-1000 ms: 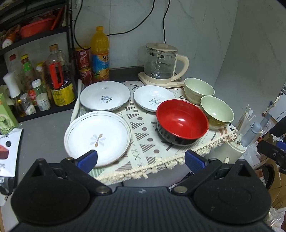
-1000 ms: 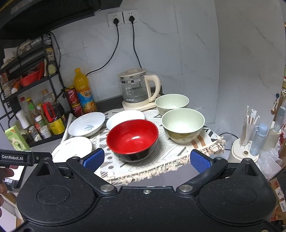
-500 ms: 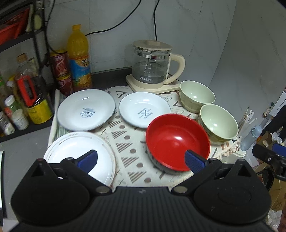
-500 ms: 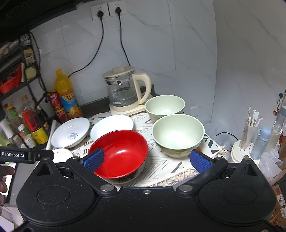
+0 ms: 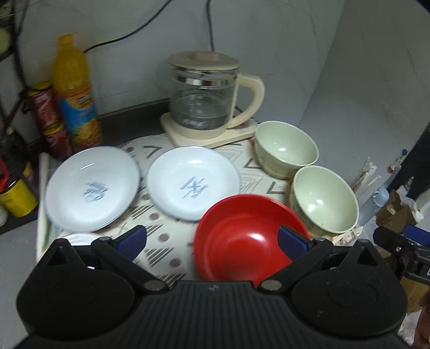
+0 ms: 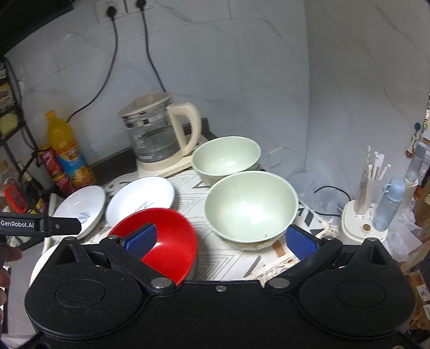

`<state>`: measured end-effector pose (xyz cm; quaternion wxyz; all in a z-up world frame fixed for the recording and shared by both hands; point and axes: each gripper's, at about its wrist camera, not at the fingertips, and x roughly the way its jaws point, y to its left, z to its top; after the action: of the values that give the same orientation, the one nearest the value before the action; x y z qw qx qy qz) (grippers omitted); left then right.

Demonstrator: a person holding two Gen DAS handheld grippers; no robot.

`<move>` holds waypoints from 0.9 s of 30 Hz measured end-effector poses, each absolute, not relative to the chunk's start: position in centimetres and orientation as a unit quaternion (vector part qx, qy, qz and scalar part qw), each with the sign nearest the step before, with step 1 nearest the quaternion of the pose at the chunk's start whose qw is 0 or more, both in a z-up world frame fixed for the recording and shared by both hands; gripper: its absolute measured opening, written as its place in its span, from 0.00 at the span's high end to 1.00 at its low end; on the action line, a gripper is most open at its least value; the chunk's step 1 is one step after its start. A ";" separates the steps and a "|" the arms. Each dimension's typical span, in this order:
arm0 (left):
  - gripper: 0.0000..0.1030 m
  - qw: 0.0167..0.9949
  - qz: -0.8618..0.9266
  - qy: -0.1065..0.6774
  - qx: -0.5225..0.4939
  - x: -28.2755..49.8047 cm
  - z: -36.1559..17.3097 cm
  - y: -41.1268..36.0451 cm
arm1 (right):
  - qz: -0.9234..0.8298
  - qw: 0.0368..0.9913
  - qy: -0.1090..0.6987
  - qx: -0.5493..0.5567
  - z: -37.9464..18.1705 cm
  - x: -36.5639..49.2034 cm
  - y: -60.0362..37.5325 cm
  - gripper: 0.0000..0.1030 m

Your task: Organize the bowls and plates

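Red bowl (image 5: pixel 243 236) near mat's front edge, w/ green bowl (image 6: pixel 251 205) just beside.
Left claw (image 5: pixel 212 241) & right claw (image 6: pixel 220 240) both spread wide, holding nothing, above the bowls.

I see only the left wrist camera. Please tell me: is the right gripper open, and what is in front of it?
Observer: Open. The right gripper faces the nearer pale green round bowl, which sits ahead between its spread fingers, untouched.
Operator: Is there a third plate near me?
Observer: Yes. A flat white plate lies left of the glossy red bowl, mostly hidden.
Operator: Is anything plugged in?
Observer: Two black plugs sit in the wall sockets.
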<state>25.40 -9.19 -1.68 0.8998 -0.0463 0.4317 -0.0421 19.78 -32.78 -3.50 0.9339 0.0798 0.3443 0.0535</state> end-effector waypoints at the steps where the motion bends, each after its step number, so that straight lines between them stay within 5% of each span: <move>1: 0.01 0.899 -0.046 0.434 -0.046 26.0 -1.8 -9.4 | 0.050 0.935 0.343 0.079 -3.6 20.1 -32.9 0.00; 10: 0.03 0.884 -0.105 0.454 -0.028 31.1 -3.6 -12.3 | 0.007 0.925 0.362 0.110 -5.5 22.7 -34.9 0.01; 27: 0.18 0.856 -0.195 0.479 0.012 38.8 -7.2 -18.0 | -0.067 0.896 0.405 0.170 -9.2 26.7 -37.5 0.32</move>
<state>38.85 -18.03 -7.22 0.8557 0.0118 0.4790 -0.1952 26.70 -37.48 -9.17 0.8956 0.1699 0.4055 -0.0674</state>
